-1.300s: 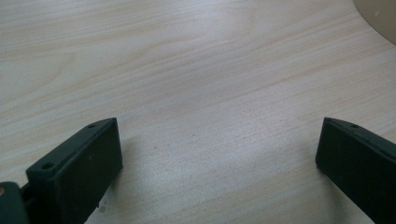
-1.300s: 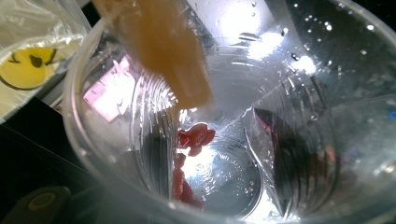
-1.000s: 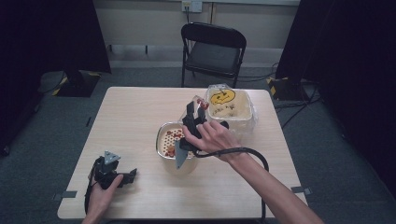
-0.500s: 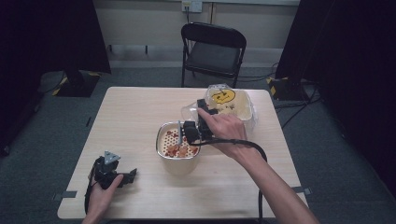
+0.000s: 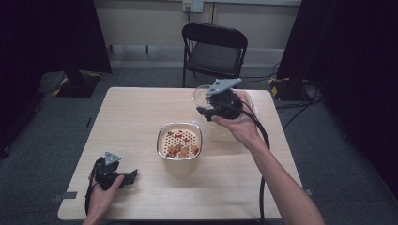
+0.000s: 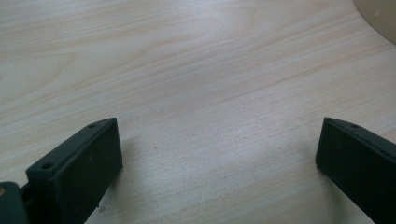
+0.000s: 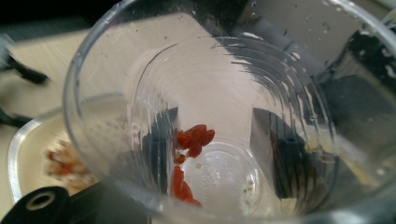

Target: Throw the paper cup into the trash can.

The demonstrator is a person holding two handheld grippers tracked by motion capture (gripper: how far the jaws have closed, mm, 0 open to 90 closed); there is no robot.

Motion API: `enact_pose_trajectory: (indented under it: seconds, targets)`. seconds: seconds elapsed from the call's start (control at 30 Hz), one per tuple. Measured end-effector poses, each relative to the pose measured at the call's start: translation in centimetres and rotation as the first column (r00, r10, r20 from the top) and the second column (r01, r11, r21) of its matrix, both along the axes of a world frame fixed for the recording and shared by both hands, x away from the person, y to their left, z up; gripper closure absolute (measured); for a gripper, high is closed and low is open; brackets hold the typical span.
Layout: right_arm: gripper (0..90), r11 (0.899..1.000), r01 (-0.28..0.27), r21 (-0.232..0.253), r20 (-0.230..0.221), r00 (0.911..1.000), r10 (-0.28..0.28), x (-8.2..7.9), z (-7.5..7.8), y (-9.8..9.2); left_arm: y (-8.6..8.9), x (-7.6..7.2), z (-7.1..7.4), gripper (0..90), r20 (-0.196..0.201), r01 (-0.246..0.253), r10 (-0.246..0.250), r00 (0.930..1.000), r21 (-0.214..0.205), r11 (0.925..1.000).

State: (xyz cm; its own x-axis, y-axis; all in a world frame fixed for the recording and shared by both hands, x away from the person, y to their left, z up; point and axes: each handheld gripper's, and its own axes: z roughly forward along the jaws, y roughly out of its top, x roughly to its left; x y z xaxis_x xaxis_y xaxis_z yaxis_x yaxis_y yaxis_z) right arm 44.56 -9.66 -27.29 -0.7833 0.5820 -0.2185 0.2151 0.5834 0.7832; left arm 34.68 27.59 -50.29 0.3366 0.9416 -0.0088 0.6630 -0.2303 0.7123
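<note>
High view looks forward and down over the desk (image 5: 141, 117); gripper views sit close, sharing the strainer bowl (image 5: 179, 140).

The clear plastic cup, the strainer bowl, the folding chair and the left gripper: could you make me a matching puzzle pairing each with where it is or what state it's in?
Things:
1. clear plastic cup
2. strainer bowl
3. folding chair
4. left gripper

States:
A. behind the table's far edge
B. jaws wide apart over bare wood
C. middle of the table, red bits lying inside
D. clamped in the right gripper, a few red bits stuck inside

Pairs: 1-D, 2-C, 3-A, 4-B
</note>
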Motion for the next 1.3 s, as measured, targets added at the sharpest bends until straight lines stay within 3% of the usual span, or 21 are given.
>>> enact_pose_trajectory:
  seconds: [0.03,0.07,0.1,0.13,0.17,0.2,0.23,0.33,0.37,0.6,0.63,0.7,0.77,0.83,0.93,1.0,1.07,1.13,1.17,1.2,1.3]
  targets:
    - [52.8,0.995,0.0,0.097,-0.056,0.9984,0.006,0.5,0.3,-0.8,0.0,0.0,0.0,0.0,0.0,0.0,0.0,1.0,0.0,1.0]
    - [52.8,0.995,0.0,0.097,-0.056,0.9984,0.006,0.5,0.3,-0.8,0.0,0.0,0.0,0.0,0.0,0.0,0.0,1.0,0.0,1.0]
    - [52.7,0.989,0.014,0.146,-0.086,0.9963,-0.001,1.0,0.4,-1.4,0.0,0.0,0.0,0.0,0.0,0.0,0.0,1.0,0.0,1.0]
    - [52.7,0.989,0.014,0.146,-0.086,0.9963,-0.001,1.0,0.4,-1.4,0.0,0.0,0.0,0.0,0.0,0.0,0.0,1.0,0.0,1.0]
    - [52.6,0.98,0.038,0.193,-0.114,0.9933,-0.016,1.7,0.4,-2.1,0.0,0.0,0.0,0.0,0.0,0.0,0.0,1.0,0.0,1.0]
    - [52.6,0.98,0.038,0.193,-0.114,0.9933,-0.016,1.7,0.4,-2.1,0.0,0.0,0.0,0.0,0.0,0.0,0.0,1.0,0.0,1.0]
    - [52.4,0.974,0.069,0.217,-0.132,0.9904,-0.04,2.4,0.3,-2.8,0.0,0.0,0.0,0.0,0.0,0.0,0.0,1.0,0.0,1.0]
    - [52.3,0.97,0.106,0.219,-0.139,0.9873,-0.076,3.2,0.1,-3.5,0.0,0.0,0.0,0.0,0.0,0.0,0.0,1.0,0.0,1.0]
    - [52.2,0.961,0.14,0.237,-0.153,0.9826,-0.105,4.0,-0.2,-4.3,0.0,0.0,0.0,0.0,0.0,0.0,0.0,1.0,0.0,1.0]
    - [51.8,0.944,0.237,0.229,-0.16,0.966,-0.203,5.7,-1.1,-5.4,0.0,0.0,0.0,0.0,0.0,0.0,0.0,1.0,0.0,1.0]
    - [51.6,0.934,0.267,0.237,-0.162,0.959,-0.233,6.4,-1.2,-5.9,0.0,0.0,0.0,0.0,0.0,0.0,0.0,1.0,0.0,1.0]
    - [51.5,0.932,0.278,0.234,-0.163,0.9559,-0.244,6.6,-1.3,-6.0,0.0,0.0,0.0,0.0,0.0,0.001,-0.001,1.0,0.0,1.0]
    - [50.9,0.921,0.32,0.222,-0.178,0.9419,-0.285,7.6,-1.6,-6.7,0.0,0.0,0.0,0.0,0.0,0.0,0.0,1.0,0.0,1.0]
    - [50.8,0.918,0.329,0.223,-0.183,0.9386,-0.292,7.8,-1.7,-6.8,0.0,0.0,0.0,0.0,0.0,0.0,0.0,1.0,0.0,1.0]
    - [46.8,0.903,0.375,0.211,-0.2,0.9206,-0.335,8.9,-2.3,-7.5,0.0,0.0,0.0,0.0,0.0,0.0,0.0,1.0,0.0,1.0]
    - [45.8,0.898,0.386,0.21,-0.212,0.9149,-0.343,9.1,-2.4,-7.6,0.0,0.0,0.0,0.0,0.0,0.0,0.0,1.0,0.0,1.0]
    - [33.1,0.887,0.414,0.205,-0.211,0.9034,-0.373,9.7,-2.7,-7.9,0.0,0.0,0.0,0.0,0.0,0.0,0.0,1.0,0.0,1.0]
    - [32.3,0.884,0.418,0.209,-0.204,0.9029,-0.378,9.9,-2.7,-8.0,0.0,0.0,0.0,0.0,0.0,0.0,0.0,1.0,0.0,1.0]
    - [27.3,0.876,0.423,0.233,-0.21,0.9013,-0.379,10.2,-2.8,-8.0,0.0,0.0,0.0,0.0,0.0,0.0,0.0,1.0,0.001,1.0]
    - [27.3,0.876,0.423,0.233,-0.21,0.9013,-0.379,10.2,-2.8,-8.0,0.0,0.0,0.0,0.0,0.0,0.0,0.0,1.0,0.001,1.0]
    - [14.8,0.87,0.443,0.215,-0.22,0.8902,-0.399,10.7,-3.0,-7.9,0.0,0.0,0.0,0.0,0.0,0.0,0.0,1.0,0.0,1.0]
